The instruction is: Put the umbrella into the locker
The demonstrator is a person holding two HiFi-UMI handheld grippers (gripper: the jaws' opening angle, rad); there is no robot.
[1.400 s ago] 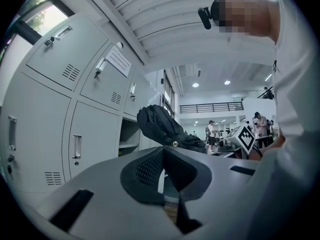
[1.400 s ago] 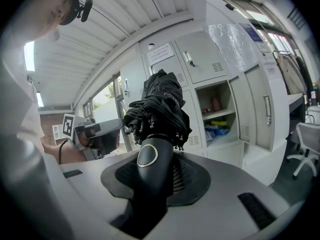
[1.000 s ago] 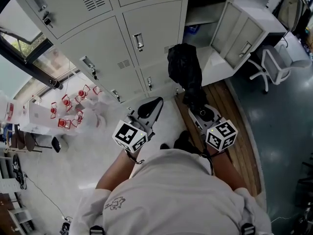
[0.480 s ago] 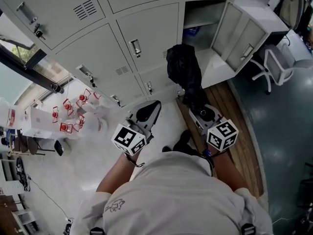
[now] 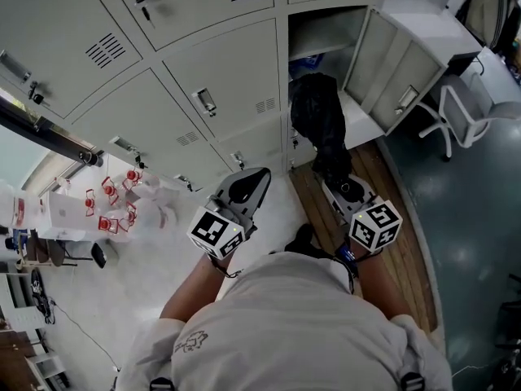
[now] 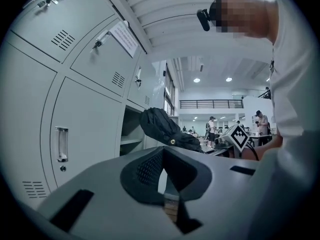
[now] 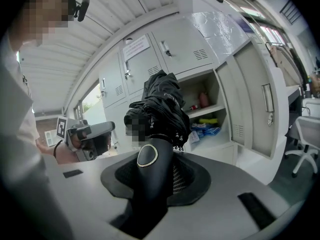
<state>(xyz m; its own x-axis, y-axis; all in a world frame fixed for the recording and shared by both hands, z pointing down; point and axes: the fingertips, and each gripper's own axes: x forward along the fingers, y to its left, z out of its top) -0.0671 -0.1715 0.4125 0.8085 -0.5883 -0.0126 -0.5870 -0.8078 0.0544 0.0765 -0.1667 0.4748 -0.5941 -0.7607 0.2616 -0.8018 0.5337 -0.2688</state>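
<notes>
Grey lockers (image 5: 228,80), one open; one umbrella (image 5: 319,125) in right tongs (image 5: 343,190).

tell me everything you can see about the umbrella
The umbrella is black and folded, with its fabric canopy loosely bunched. Its smooth dark handle has a metal-looking ring on the end and is clamped between the jaws of the right gripper. It is held in the air with the canopy end toward the open locker.
</notes>
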